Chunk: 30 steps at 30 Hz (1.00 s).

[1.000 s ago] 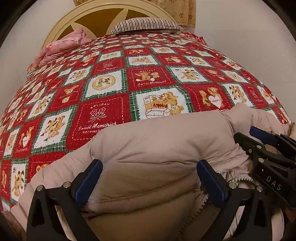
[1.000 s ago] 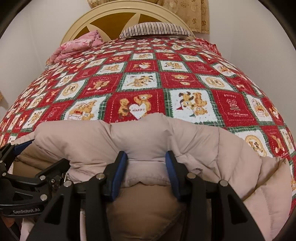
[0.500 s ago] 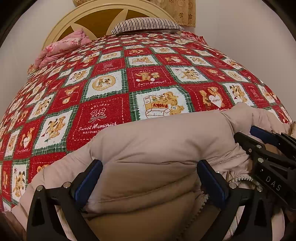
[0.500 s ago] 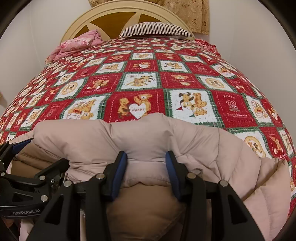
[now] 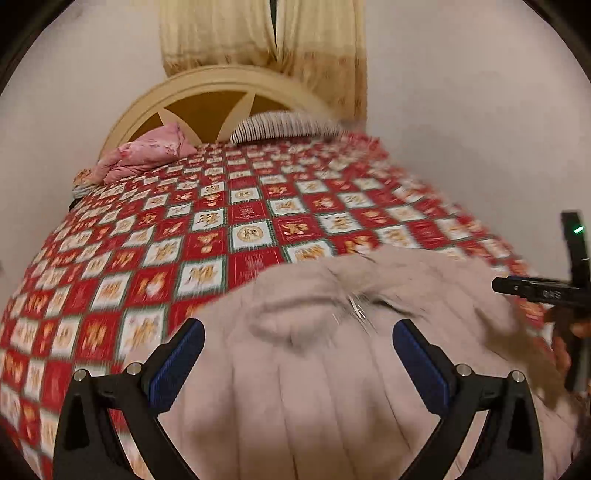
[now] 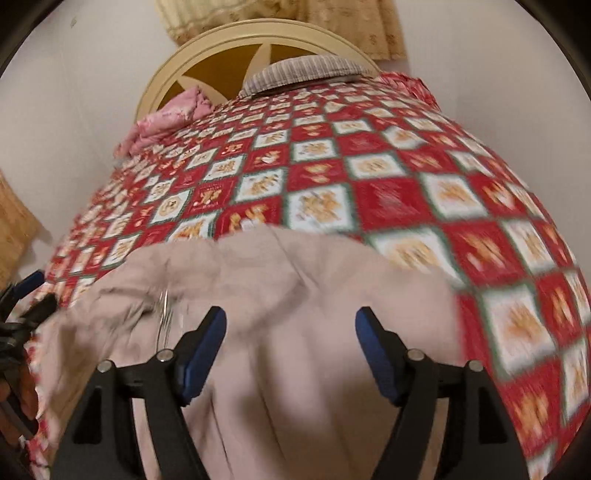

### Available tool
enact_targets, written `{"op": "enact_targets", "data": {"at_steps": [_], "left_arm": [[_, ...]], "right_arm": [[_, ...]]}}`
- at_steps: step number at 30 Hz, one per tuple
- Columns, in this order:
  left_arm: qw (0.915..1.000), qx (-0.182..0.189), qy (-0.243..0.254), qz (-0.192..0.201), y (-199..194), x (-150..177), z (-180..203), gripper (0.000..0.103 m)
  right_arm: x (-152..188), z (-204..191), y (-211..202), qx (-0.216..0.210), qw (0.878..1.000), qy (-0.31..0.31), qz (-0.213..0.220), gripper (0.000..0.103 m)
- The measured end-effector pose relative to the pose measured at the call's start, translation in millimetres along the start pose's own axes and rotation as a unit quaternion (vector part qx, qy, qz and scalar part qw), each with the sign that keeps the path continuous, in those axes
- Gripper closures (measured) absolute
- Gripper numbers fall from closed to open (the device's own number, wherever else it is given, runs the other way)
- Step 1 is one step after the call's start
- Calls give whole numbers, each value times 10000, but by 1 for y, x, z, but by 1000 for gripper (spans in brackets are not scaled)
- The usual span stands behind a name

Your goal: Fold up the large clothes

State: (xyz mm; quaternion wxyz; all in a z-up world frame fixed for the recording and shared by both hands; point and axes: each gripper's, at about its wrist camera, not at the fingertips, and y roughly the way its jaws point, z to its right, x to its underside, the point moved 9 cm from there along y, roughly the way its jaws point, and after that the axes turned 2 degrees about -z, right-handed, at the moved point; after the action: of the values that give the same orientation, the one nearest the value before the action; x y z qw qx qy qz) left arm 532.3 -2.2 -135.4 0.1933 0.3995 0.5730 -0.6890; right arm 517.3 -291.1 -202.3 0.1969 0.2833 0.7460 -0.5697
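Note:
A beige puffy coat [image 5: 332,369] lies folded at the near end of the bed, its zipper [image 5: 354,306] showing on top. My left gripper [image 5: 297,328] hovers above it, open wide, with nothing pressed between the blue pads. In the right wrist view the same coat [image 6: 295,277] lies under my right gripper [image 6: 291,314]. Its jaws are opening and stand clear of the fabric. Each gripper shows at the edge of the other's view: the right gripper [image 5: 535,291] and the left gripper [image 6: 26,295]. Both views are motion-blurred.
A red and white patchwork quilt [image 5: 240,236] covers the bed. A pink folded blanket [image 5: 144,155] and a striped pillow [image 5: 284,125] lie by the cream headboard [image 5: 207,85]. A curtain [image 5: 258,33] hangs behind, and white walls flank the bed.
Both grippers have pulled back and up from the coat. The right jaws, which pinched a fold of it, have let go and spread apart. The coat stays on the bed.

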Motion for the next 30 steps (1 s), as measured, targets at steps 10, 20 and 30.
{"op": "enact_targets", "data": {"at_steps": [10,20,30], "left_arm": [[9994,-10,-311,-166,-137,186,-22,1],[9936,295,-922,-579,-145,281,-11,1],[9858,790,-1284,-744,-146,308,-5,12]], "right_arm": [[153,76,-141,76,9987,496,46,23],[257,73,-178,-176,9955,924,-90,22],[303,38,-165,-454,9940,833,-541,81]]}}
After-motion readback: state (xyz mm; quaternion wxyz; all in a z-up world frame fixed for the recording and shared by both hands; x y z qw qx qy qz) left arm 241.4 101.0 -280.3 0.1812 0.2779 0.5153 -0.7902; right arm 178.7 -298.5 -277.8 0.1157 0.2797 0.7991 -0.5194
